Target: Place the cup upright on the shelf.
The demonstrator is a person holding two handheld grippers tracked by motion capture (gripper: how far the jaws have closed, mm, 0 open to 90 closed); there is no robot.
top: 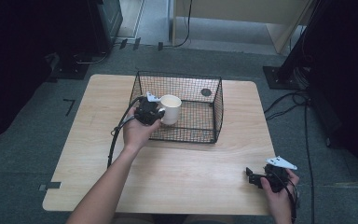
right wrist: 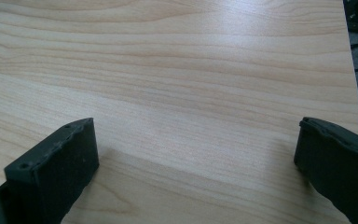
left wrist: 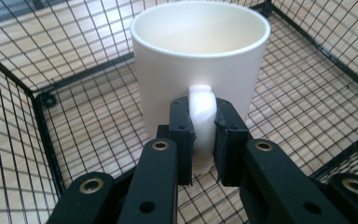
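So the left gripper (left wrist: 201, 135) has its two black pads (left wrist: 182, 135) pinched right on the handle (left wrist: 201, 109) of a white mug (left wrist: 200, 70), one pad on each side, with the handle running up between them. The mug stands upright with its mouth open to the top, and in the high view you can see it (top: 170, 109) inside the black wire basket (top: 200, 81), toward the basket's left side, with the left gripper (top: 154, 113) reaching in over the near-left wall. Whether the mug's base actually sits on the mesh floor or hangs a bit above it, I honestly can't tell. The basket stands on the far half of the light wooden table (top: 168, 177), and a small dark round thing (top: 206, 92) lies in its far right corner; too small to say what it is. Over at the near right edge of the table, the right gripper (right wrist: 196, 154) has its jaws spread wide with nothing between them but bare wood, and in the high view it (top: 251, 176) sits low over the tabletop, well apart from the basket.
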